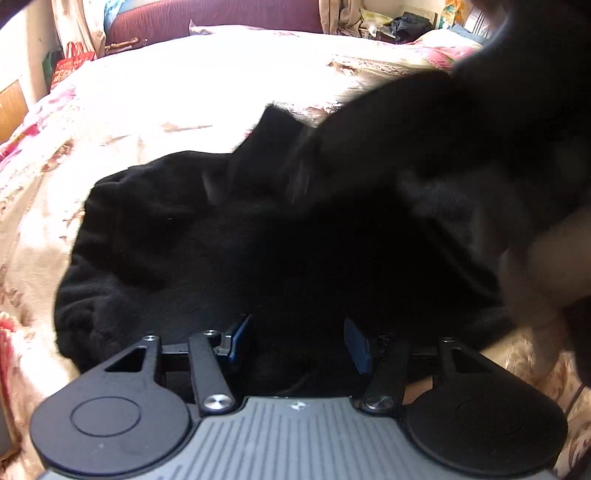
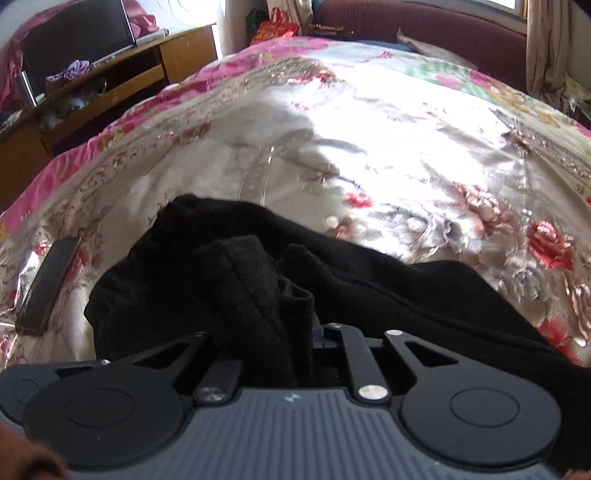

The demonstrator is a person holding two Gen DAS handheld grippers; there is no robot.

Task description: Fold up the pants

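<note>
No readable writing showed anywhere. The black fleecy pants (image 1: 221, 240) lay bunched on the bed (image 1: 166, 92) just ahead of the left tool (image 1: 297, 341), whose blue-padded fingers (image 1: 238, 338) stood spread apart over the cloth. The right tool (image 2: 295, 332) had pants fabric heaped between its links; its fingertips were buried, so I cannot tell its state. Ahead stretched open, glossy floral bedspread (image 2: 388, 147); a dark flat slab (image 2: 48, 284) lay to its left.

1. Floral bedspread (image 2: 406, 155), pink border, sunlit.
2. Dark flat phone-like thing (image 2: 48, 284) on bedspread, left side.
3. Wooden desk (image 2: 122, 74) w/ clutter, beyond bed.
4. Maroon sofa (image 2: 406, 22) behind bed.
5. Red bag (image 1: 72, 61).
</note>
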